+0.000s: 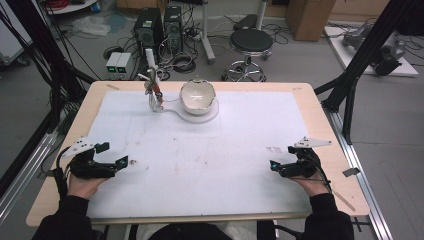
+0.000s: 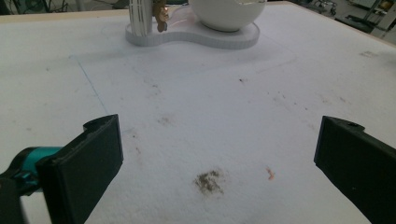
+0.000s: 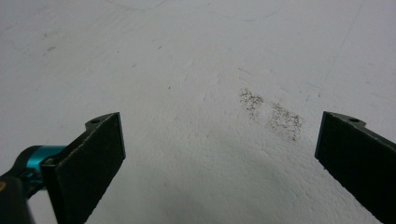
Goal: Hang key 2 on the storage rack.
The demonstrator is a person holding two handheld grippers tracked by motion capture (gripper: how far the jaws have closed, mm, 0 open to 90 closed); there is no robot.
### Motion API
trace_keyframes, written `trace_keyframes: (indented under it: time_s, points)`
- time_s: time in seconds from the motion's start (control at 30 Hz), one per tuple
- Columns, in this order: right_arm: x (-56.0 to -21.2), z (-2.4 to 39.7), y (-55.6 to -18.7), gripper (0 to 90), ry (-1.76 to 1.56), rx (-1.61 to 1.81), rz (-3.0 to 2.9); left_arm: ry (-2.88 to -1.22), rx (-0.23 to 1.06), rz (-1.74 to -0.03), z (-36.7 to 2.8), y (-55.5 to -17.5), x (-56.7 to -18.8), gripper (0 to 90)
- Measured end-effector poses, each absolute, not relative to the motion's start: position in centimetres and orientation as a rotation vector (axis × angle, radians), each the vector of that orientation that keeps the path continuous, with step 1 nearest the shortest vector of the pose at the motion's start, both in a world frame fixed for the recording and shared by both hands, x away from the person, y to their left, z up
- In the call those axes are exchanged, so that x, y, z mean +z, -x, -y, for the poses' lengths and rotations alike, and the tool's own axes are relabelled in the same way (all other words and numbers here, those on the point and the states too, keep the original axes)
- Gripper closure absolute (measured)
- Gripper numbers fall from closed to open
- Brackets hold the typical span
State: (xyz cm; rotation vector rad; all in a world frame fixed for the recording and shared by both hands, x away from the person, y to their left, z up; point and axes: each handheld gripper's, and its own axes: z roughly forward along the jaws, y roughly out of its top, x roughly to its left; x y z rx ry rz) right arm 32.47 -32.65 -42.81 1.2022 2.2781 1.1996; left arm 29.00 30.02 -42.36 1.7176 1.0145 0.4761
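— Hands low at the near edge in the high view: left gripper [image 1: 114, 155] and right gripper [image 1: 281, 156] both point inward, well apart, on the white mat [image 1: 215, 160].
— And the bowl [image 1: 197, 96]?
— Far ahead of both, on its white base [image 1: 202, 115].
— Left gripper view?
— Jaws wide, empty; bowl ahead between them, top cropped.
— Right gripper view?
— Jaws wide over a dark smudge [image 3: 271, 114].
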Motion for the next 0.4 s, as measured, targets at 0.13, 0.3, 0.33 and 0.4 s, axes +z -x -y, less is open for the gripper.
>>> trace_keyframes:
  time_s: [0.13, 0.3, 0.33, 0.4]
  points:
    - [-42.7, 32.7, -32.4, 0.8, -1.195, 1.206, -2.273, -1.724, 0.477, -1.023, -30.2, -28.0, -42.7, 1.7]
    - [-42.7, 32.6, -32.2, 0.8, -1.189, 1.220, -2.272, -1.738, 0.466, -1.025, -30.2, -27.1, -43.0, 1.7]
    - [-42.6, 32.5, -32.2, 0.8, -1.183, 1.219, -2.274, -1.740, 0.463, -1.023, -30.1, -27.1, -42.9, 1.7]
    - [-42.5, 32.5, -32.2, 0.8, -1.184, 1.222, -2.270, -1.735, 0.463, -1.017, -30.1, -27.2, -42.9, 1.7]
